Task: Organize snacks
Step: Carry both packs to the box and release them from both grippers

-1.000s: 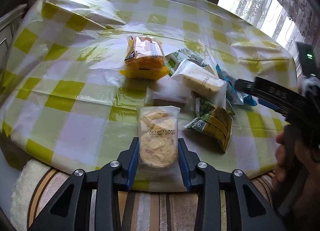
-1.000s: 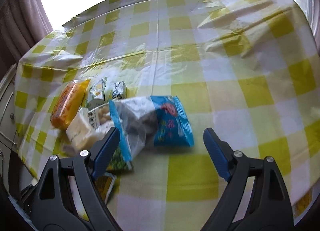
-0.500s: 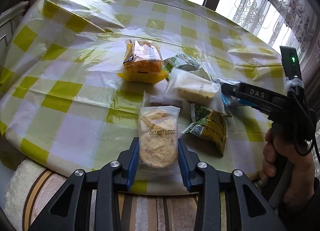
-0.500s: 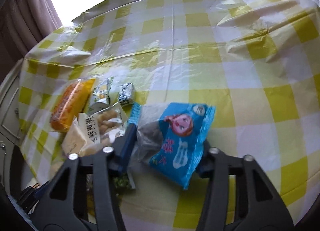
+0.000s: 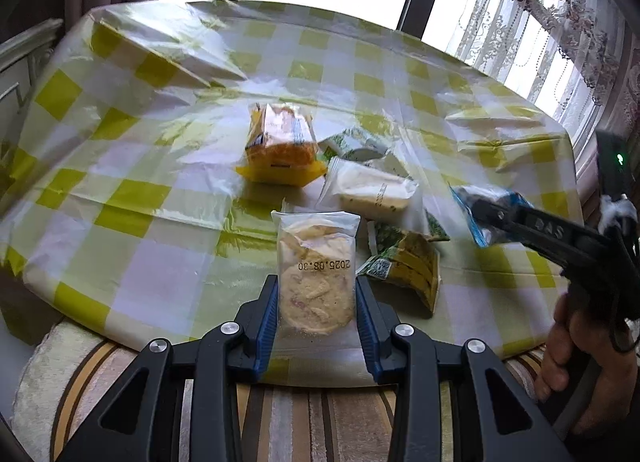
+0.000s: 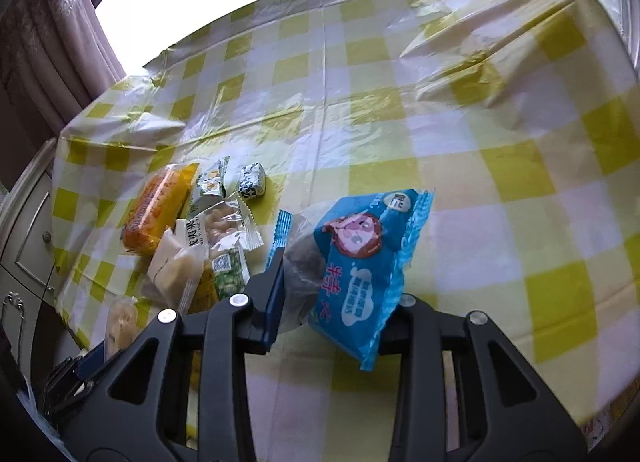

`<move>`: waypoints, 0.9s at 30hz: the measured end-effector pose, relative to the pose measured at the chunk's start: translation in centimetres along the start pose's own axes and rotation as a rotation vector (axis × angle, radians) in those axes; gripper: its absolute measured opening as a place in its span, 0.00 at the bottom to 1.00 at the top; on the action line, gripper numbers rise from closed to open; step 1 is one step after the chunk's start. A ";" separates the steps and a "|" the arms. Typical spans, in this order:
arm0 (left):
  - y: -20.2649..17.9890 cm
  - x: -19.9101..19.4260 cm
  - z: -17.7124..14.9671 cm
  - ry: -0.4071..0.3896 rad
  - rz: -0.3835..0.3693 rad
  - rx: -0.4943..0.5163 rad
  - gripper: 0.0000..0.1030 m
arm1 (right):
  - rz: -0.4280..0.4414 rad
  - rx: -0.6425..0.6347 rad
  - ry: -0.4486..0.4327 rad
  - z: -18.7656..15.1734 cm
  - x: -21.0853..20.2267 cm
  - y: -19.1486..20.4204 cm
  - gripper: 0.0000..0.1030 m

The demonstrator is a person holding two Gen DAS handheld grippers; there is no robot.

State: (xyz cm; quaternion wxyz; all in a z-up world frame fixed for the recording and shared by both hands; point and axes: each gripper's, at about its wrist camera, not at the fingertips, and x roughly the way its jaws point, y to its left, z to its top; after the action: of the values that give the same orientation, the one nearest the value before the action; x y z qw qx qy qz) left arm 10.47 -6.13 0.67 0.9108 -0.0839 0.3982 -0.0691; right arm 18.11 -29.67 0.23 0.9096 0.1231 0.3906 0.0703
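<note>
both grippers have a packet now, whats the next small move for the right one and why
Probably carry the blue snack packet to the open checked tablecloth on its right and set it down. The right gripper has just been closing and now pinches the packet, tilted and apparently lifted clear of the snack pile, while the left gripper holds the clear cracker packet.

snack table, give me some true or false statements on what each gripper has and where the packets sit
1. The left gripper grips a clear packet of round crackers. True.
2. The right gripper is empty. False: its jaws have just closed on the blue snack bag.
3. The orange packet lies on the checked tablecloth. True.
4. The blue snack bag lies flat on the cloth. False: it is tilted in the jaws.
5. The small silver-wrapped cube sits on top of the orange packet. False: it rests on the cloth, apart from it.
</note>
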 end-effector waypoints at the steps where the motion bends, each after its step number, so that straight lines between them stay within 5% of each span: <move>1: -0.1 -0.4 0.0 -0.016 0.001 0.005 0.36 | -0.001 0.000 -0.007 -0.2 -0.6 0.0 0.37; 11: -2.5 -2.8 -0.4 -0.062 -0.033 0.046 0.36 | 0.000 0.035 -0.037 -3.5 -5.9 -1.3 0.37; 27: -12.2 -4.4 -2.9 -0.033 -0.196 0.209 0.36 | -0.060 0.159 -0.073 -8.1 -14.4 -8.2 0.37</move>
State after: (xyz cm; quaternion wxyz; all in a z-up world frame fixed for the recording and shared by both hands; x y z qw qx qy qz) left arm 4.64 -17.49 4.42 0.9100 -0.0283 0.3636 -0.1975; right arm 2.59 -39.37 2.55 0.9122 0.1855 0.3652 0.0075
